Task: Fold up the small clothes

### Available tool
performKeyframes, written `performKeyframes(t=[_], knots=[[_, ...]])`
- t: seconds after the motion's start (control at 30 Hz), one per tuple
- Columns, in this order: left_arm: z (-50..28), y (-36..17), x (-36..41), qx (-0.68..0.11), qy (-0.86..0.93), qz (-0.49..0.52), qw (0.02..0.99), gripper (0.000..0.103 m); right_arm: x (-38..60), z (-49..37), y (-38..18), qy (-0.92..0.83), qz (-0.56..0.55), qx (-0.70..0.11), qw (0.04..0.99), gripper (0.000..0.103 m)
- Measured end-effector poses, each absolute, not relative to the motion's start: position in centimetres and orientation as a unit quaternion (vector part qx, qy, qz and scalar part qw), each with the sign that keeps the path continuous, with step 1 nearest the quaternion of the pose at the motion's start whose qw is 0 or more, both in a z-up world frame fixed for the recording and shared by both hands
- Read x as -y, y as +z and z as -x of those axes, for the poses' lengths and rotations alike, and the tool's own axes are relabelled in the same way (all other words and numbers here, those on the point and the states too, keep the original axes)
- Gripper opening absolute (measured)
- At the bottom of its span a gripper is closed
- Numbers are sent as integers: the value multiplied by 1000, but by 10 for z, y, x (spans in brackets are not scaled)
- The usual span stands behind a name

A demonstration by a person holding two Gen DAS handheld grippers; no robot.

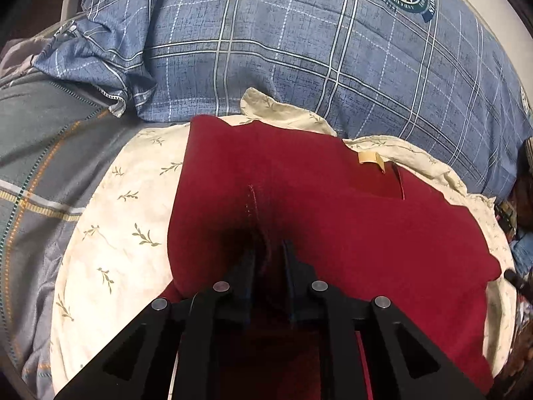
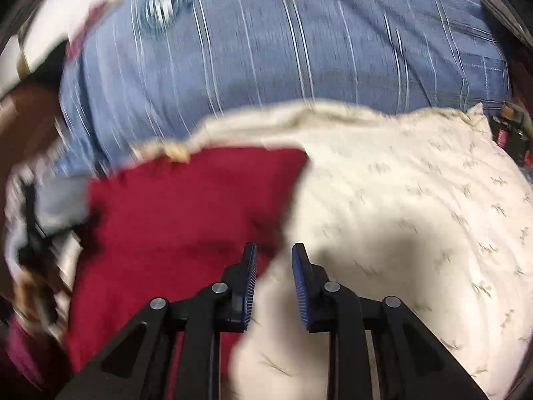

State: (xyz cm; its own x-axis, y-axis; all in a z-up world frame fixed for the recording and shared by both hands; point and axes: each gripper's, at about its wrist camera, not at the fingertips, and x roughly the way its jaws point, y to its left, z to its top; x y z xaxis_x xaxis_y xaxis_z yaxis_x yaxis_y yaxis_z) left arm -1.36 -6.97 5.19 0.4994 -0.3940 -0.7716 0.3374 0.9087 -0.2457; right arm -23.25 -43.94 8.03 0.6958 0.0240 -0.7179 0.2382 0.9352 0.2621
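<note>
A dark red garment [image 1: 333,216] lies spread on a cream pillow with a leaf print [image 1: 116,216]; a beige label [image 1: 369,158] shows at its far edge. My left gripper [image 1: 268,248] is shut on a bunched fold of the red cloth, and its fingertips sink into the fabric. The right wrist view is blurred. There the red garment [image 2: 183,206] covers the left part of the pillow [image 2: 399,200]. My right gripper [image 2: 273,250] hovers at the garment's right edge, its blue pads apart with only the pillow showing between them.
A blue plaid quilt [image 1: 299,50] with a round green emblem rises behind the pillow. Grey striped bedding [image 1: 40,150] lies to the left, with a white charger and cable [image 1: 68,0] beyond it. Dark clutter [image 1: 523,200] sits at the right edge.
</note>
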Motion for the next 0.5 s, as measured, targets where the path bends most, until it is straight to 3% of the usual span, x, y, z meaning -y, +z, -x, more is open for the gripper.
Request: performKeyframes(t=[0.13, 0.2, 0.37, 0.5], knots=[[16, 48, 65, -457, -210, 33, 864, 15, 410, 191, 78, -51, -109, -402, 908, 23], [17, 48, 66, -454, -209, 30, 866, 16, 404, 182, 61, -69, -85, -431, 896, 17], [17, 50, 66, -455, -206, 31, 866, 18, 423, 206, 37, -56, -158, -444, 880, 17], [21, 53, 65, -448, -198, 26, 871, 21, 422, 208, 64, -53, -161, -423, 890, 26]])
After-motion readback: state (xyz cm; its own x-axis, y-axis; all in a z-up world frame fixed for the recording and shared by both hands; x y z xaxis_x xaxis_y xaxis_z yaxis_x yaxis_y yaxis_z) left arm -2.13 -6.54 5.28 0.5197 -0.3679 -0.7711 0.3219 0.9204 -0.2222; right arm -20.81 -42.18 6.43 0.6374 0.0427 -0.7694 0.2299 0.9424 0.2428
